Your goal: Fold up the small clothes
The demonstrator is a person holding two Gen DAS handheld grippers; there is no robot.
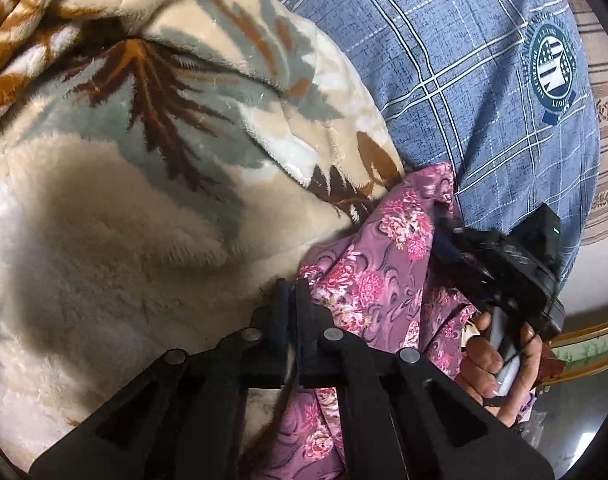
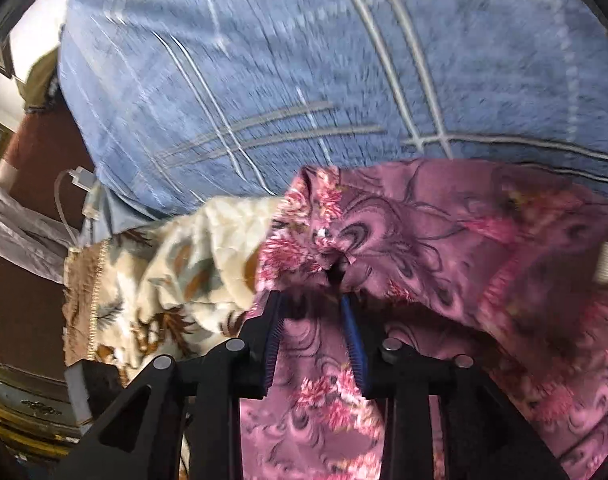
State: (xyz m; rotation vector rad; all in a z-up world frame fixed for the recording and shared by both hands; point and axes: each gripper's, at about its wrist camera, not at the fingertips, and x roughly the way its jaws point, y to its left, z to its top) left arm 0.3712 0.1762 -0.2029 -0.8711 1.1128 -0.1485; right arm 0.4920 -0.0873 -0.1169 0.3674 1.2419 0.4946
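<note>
A purple garment with pink flowers (image 1: 379,276) lies bunched on a fluffy cream blanket (image 1: 104,220). My left gripper (image 1: 291,286) is shut at the garment's left edge; whether cloth is pinched between its fingers is hidden. In the right wrist view the garment (image 2: 443,232) fills the lower right. My right gripper (image 2: 311,300) is partly open, with the cloth bunched between and over its blue-padded fingertips. The right gripper and the hand holding it also show in the left wrist view (image 1: 503,276), at the garment's right side.
A large blue plaid pillow (image 1: 443,60) lies behind the garment and shows in the right wrist view (image 2: 264,80). A white charger cable (image 2: 80,184) and a grey cloth (image 2: 20,224) lie at the bed's left edge. Wooden furniture (image 2: 28,408) stands below.
</note>
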